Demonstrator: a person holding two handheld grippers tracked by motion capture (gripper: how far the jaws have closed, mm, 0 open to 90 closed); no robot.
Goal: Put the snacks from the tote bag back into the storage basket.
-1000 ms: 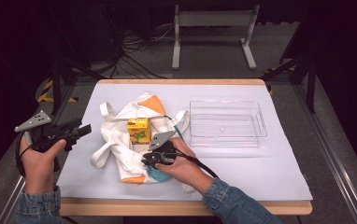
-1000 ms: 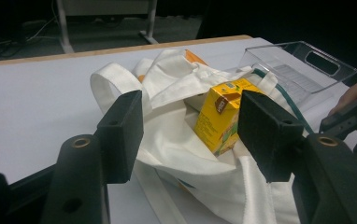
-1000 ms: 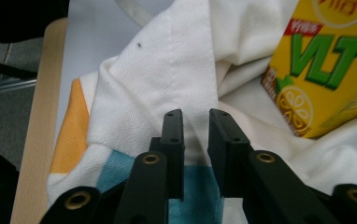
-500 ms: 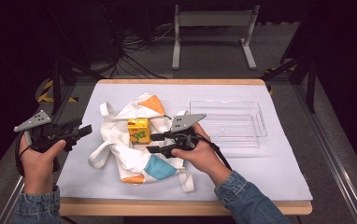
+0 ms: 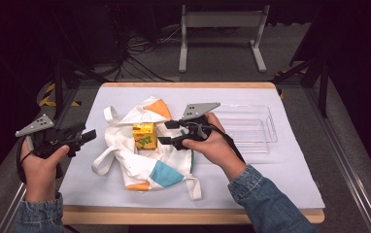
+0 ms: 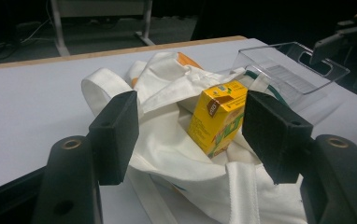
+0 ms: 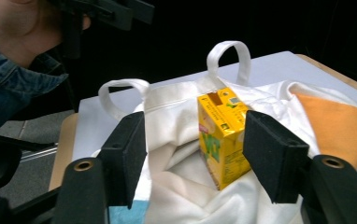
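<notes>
A yellow juice carton [image 5: 143, 135] stands upright on a crumpled white tote bag [image 5: 140, 167] with orange and teal patches, in the middle of the table. My right gripper [image 5: 164, 132] hovers just right of the carton and points left at it. Its jaws have just been opening, and its pads touch nothing. In the right gripper view the carton [image 7: 221, 140] stands beyond the open right gripper [image 7: 193, 140]. My left gripper [image 5: 89, 137] is open at the table's left edge and points at the bag. In the left gripper view the carton [image 6: 217, 116] stands beyond the open left gripper [image 6: 188, 116].
A clear plastic tray [image 5: 249, 127] lies right of the bag, behind my right hand. The bag's handles [image 5: 101, 162] loop out to the left and front. A white sheet [image 5: 271, 170] covers the table. Dark stands and cables are on the floor beyond.
My right gripper has lifted off the bag's near part and moved up and away from me to beside the carton, with its jaws spreading. The teal patch is now uncovered. The left hand stayed put.
</notes>
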